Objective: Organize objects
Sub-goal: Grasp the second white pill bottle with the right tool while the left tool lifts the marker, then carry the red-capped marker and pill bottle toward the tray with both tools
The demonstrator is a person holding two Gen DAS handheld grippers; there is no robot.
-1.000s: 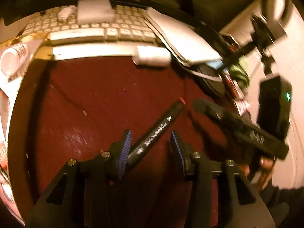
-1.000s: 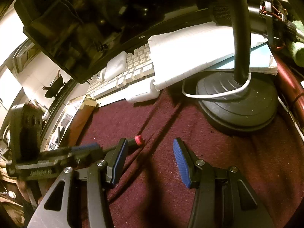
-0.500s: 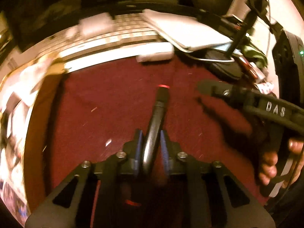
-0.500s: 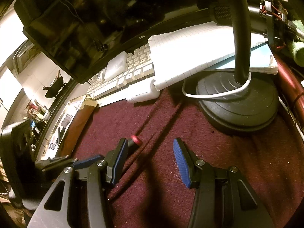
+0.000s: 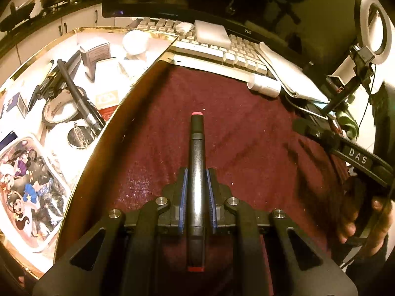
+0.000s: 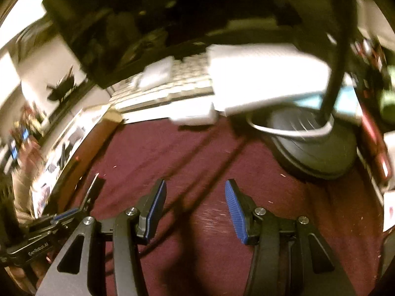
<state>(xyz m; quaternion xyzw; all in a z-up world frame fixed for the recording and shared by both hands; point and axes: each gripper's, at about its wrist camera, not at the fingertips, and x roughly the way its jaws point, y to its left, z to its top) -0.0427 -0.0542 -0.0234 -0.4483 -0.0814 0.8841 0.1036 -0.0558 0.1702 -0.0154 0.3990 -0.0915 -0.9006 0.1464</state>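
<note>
My left tongs [image 5: 196,192] are clamped on the black marker [image 5: 196,172], held over the maroon cloth [image 5: 246,135] on the bench. Its long axis runs near to far, red-tipped end toward the far keyboard [image 5: 222,49]. My right tongs [image 6: 195,209] stand open, holding nothing.

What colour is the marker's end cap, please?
Red on the marker, best seen from the left wrist view.

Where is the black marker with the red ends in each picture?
Left wrist view: marker at centre, clamped in the left gripper, pointing away.
Right wrist view: only a thin blurred sliver at lower left.
Shared landmark: the white keyboard.
</note>
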